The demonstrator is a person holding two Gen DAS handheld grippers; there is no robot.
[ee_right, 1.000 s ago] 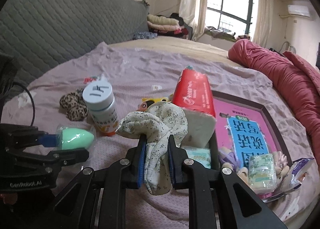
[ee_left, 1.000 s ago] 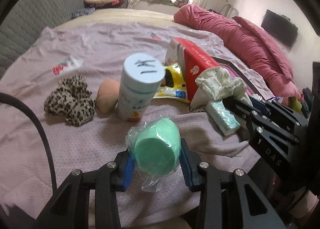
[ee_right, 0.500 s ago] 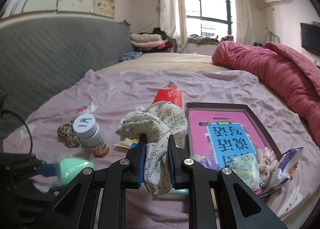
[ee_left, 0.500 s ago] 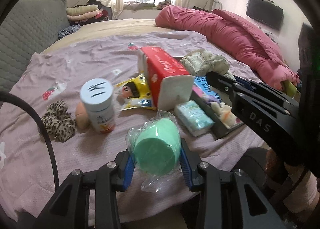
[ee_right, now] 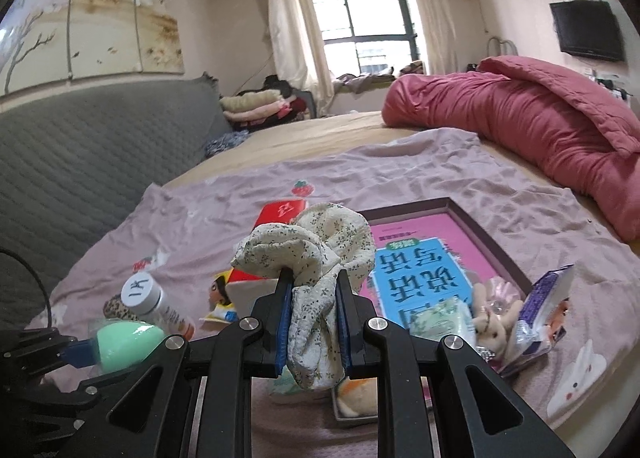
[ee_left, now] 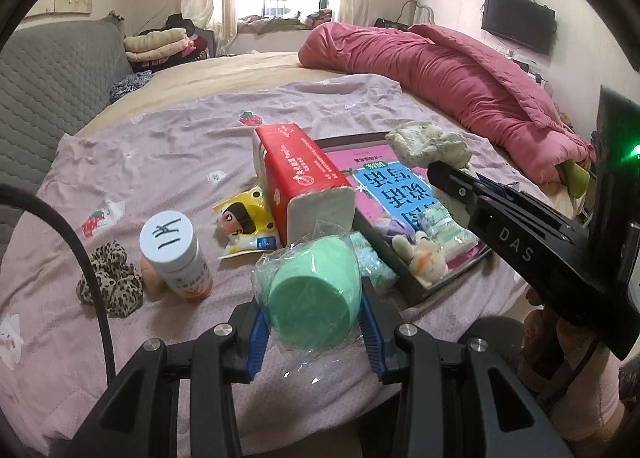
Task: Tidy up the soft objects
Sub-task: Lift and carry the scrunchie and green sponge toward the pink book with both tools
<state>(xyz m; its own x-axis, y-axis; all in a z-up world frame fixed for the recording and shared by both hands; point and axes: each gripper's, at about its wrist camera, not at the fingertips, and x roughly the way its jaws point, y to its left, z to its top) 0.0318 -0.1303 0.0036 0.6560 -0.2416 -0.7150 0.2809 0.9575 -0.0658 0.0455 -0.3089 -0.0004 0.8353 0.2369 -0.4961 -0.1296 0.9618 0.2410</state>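
My left gripper (ee_left: 311, 320) is shut on a green egg-shaped sponge (ee_left: 316, 294) in clear wrap, held above the lilac sheet. The same sponge (ee_right: 126, 344) shows at lower left in the right wrist view. My right gripper (ee_right: 313, 322) is shut on a cream floral scrunchie (ee_right: 316, 258), lifted over the bed; that scrunchie (ee_left: 430, 144) hangs above the tray in the left wrist view. A dark-rimmed tray (ee_left: 404, 270) with a pink and blue book holds a small plush toy (ee_left: 420, 254) and a tissue pack (ee_left: 448, 224). A leopard scrunchie (ee_left: 114, 282) and a peach sponge (ee_left: 152, 278) lie at left.
A red tissue box (ee_left: 300, 182), a white-capped bottle (ee_left: 176, 254) and a yellow cartoon packet (ee_left: 244, 222) sit mid-bed. A rolled red quilt (ee_left: 440, 70) lies at the right, a grey quilted headboard (ee_left: 48, 70) at the left. A purple snack pack (ee_right: 544, 310) rests by the tray.
Both grippers have risen and drawn back from the bed with their objects still held. The tray and book have come into fuller view below; both views have rolled.
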